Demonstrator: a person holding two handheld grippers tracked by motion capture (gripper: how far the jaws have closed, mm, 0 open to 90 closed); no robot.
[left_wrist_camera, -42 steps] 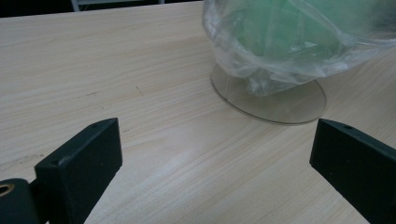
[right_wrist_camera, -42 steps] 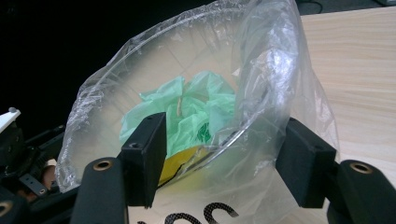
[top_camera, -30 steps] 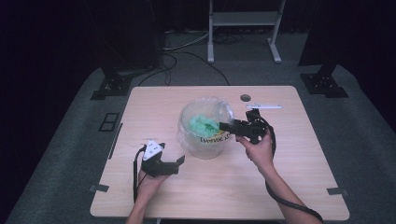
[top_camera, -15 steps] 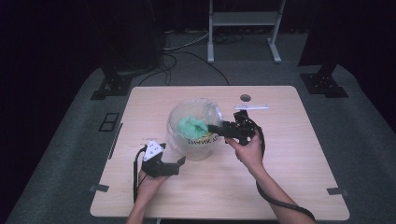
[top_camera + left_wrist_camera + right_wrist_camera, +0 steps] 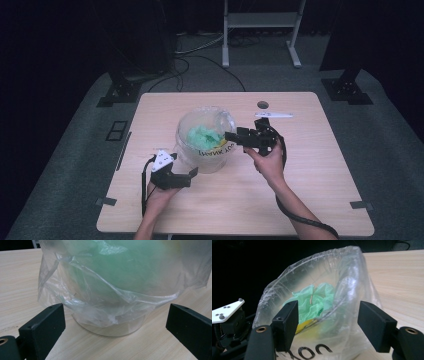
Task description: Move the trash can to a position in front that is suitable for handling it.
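Right gripper (image 5: 231, 136) fingers spread astride the bag (image 5: 204, 137) rim; left gripper (image 5: 192, 172) fingers spread. Closing may tear film or tip the container (image 5: 110, 328).

1. You are working in what is looking like a recording lab or studio, not a home: black curtains (image 5: 60, 45) are closing off the space beyond your left gripper (image 5: 192, 175) and far ahead of both grippers.
2. A bare light-wood table (image 5: 310, 200) is standing on grey carpet (image 5: 65, 170), with tape marks (image 5: 361, 204) sitting at its near corners, well behind your right gripper (image 5: 230, 136).
3. Black equipment stands (image 5: 120, 90) are flanking the table's far corners, and loose cables (image 5: 200, 62) are running across the floor ahead of the grippers.
4. A white metal frame (image 5: 260, 20) is standing far beyond the table.
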